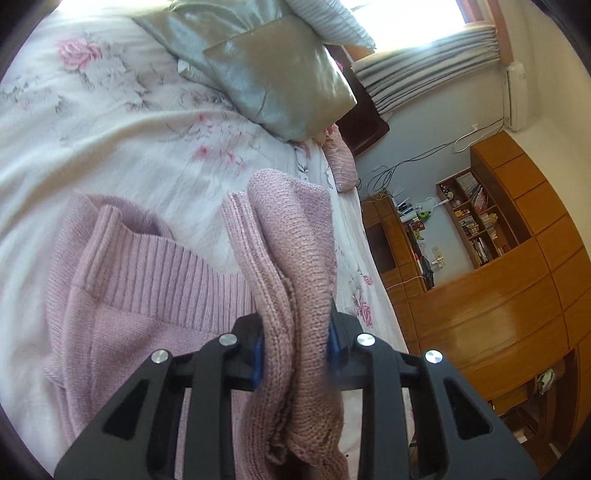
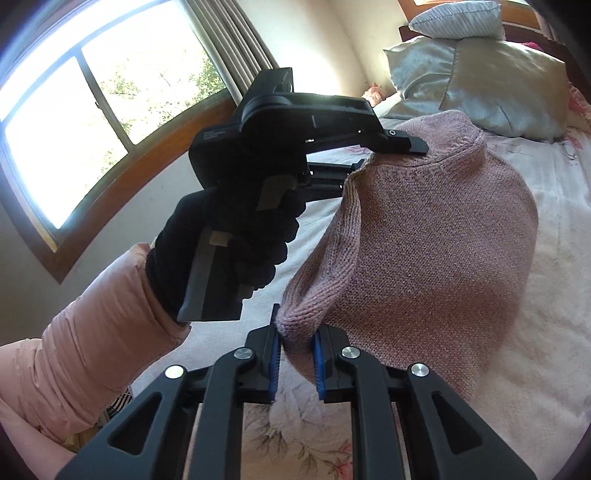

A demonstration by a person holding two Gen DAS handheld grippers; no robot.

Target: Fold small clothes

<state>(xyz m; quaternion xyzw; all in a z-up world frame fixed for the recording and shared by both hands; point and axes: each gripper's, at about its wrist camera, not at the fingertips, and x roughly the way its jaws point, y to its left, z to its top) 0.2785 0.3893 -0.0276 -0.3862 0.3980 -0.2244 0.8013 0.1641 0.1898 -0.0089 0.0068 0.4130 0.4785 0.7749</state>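
Note:
A pink knitted sweater (image 1: 155, 280) lies on the floral bedspread (image 1: 110, 140), its ribbed collar toward the left of the left wrist view. My left gripper (image 1: 295, 347) is shut on a bunched fold of the sweater that rises between its blue pads. In the right wrist view the sweater (image 2: 424, 236) hangs lifted above the bed. My right gripper (image 2: 297, 350) is shut on its lower edge. The left gripper (image 2: 391, 142), held in a black-gloved hand (image 2: 236, 236), pinches the sweater's upper edge.
Satin pillows (image 1: 280, 74) and a striped pillow (image 2: 458, 18) lie at the head of the bed. A wooden wardrobe and shelves (image 1: 498, 258) stand beside the bed. A window (image 2: 92, 122) with curtains is at left. A pink padded sleeve (image 2: 85, 354) reaches in.

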